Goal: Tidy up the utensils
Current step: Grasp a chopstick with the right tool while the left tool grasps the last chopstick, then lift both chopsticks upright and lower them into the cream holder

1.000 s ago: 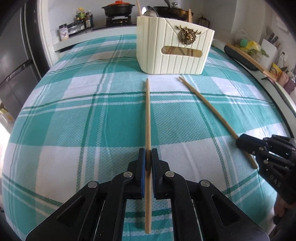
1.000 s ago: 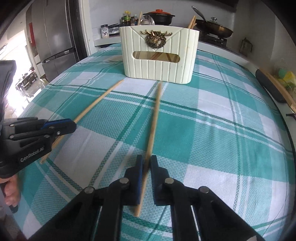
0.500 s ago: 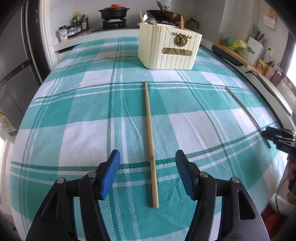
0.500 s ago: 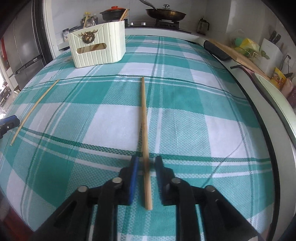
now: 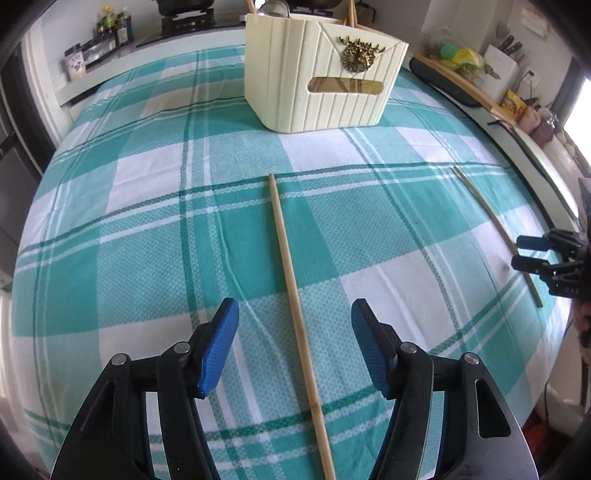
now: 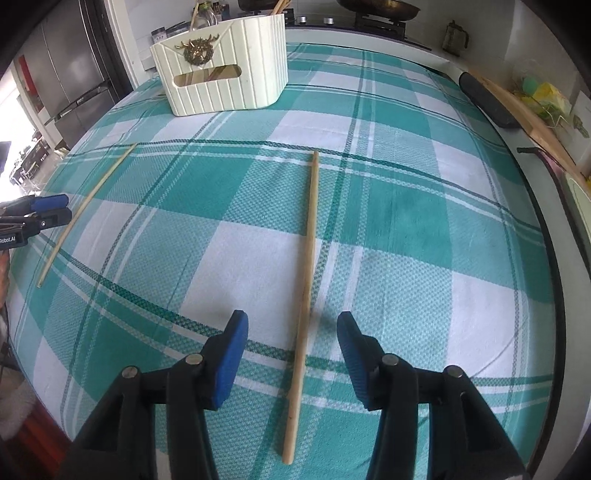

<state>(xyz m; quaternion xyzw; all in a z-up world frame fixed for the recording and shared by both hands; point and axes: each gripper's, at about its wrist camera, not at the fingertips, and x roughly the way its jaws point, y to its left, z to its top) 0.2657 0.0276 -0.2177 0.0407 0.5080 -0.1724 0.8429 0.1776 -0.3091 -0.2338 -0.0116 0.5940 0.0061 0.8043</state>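
Both jaws now parted: left gripper [image 5: 294, 341] and right gripper [image 6: 292, 349] each released 1 chopstick [image 5: 295, 314] [image 6: 307, 280], lying flat on cloth, near side of holder [image 5: 325, 74]. Not yet organized.

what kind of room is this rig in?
Most likely a home kitchen. A gas stove with a pan stands behind the checked tablecloth, a steel fridge is at the left, and a knife block sits on the side counter.
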